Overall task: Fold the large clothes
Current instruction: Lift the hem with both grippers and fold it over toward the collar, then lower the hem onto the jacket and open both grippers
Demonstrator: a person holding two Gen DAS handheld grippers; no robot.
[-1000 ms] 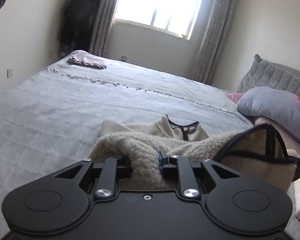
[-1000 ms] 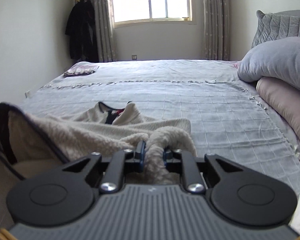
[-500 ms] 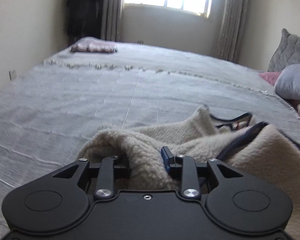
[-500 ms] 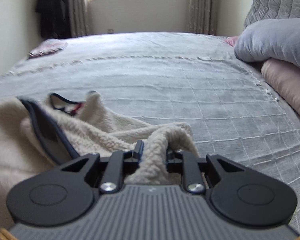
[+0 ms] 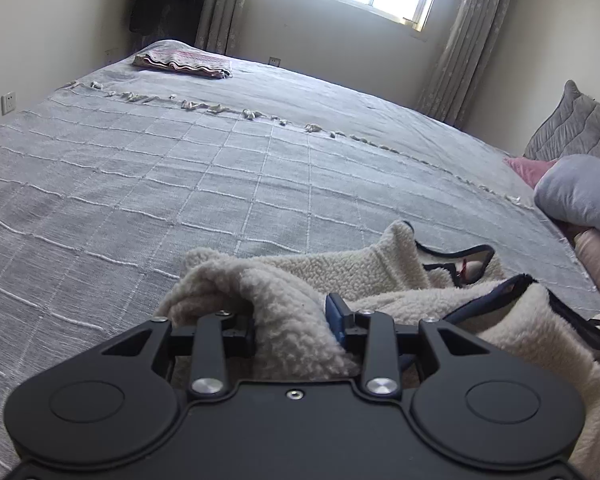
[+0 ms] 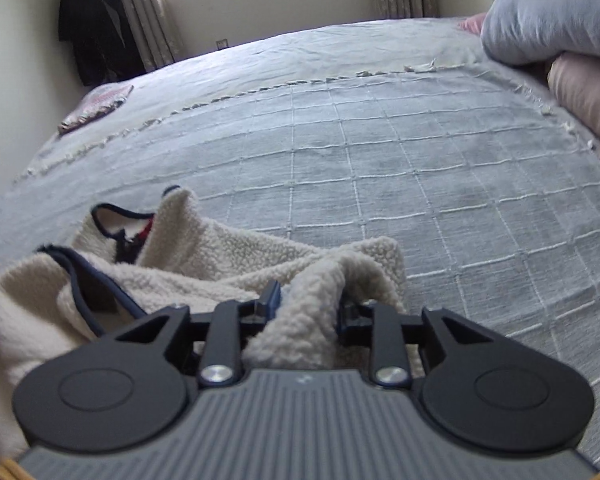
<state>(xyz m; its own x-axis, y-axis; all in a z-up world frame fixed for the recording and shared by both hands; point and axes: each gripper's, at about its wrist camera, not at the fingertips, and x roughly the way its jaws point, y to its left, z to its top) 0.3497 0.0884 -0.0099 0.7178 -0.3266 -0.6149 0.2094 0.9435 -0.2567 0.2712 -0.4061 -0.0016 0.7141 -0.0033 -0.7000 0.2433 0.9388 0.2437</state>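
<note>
A cream fleece jacket (image 5: 340, 272) with dark navy trim lies bunched on the near part of the grey bedspread (image 5: 180, 184). My left gripper (image 5: 292, 320) is shut on a thick fold of its left edge. My right gripper (image 6: 308, 308) is shut on a fold of its right edge, where the jacket (image 6: 220, 256) shows its collar to the left. The fingertips of both are buried in the fleece. The collar opening with a red label faces away from me.
A folded pink cloth (image 5: 184, 62) lies at the far left corner of the bed. Grey and pink pillows (image 6: 552, 28) are stacked along the right side. A window, curtains and a dark hanging coat (image 6: 96, 28) stand beyond the bed.
Both grippers have carried the jacket forward and lower over the bed and tipped downward. The fleece now rests more on the bedspread. Both grips are unchanged.
</note>
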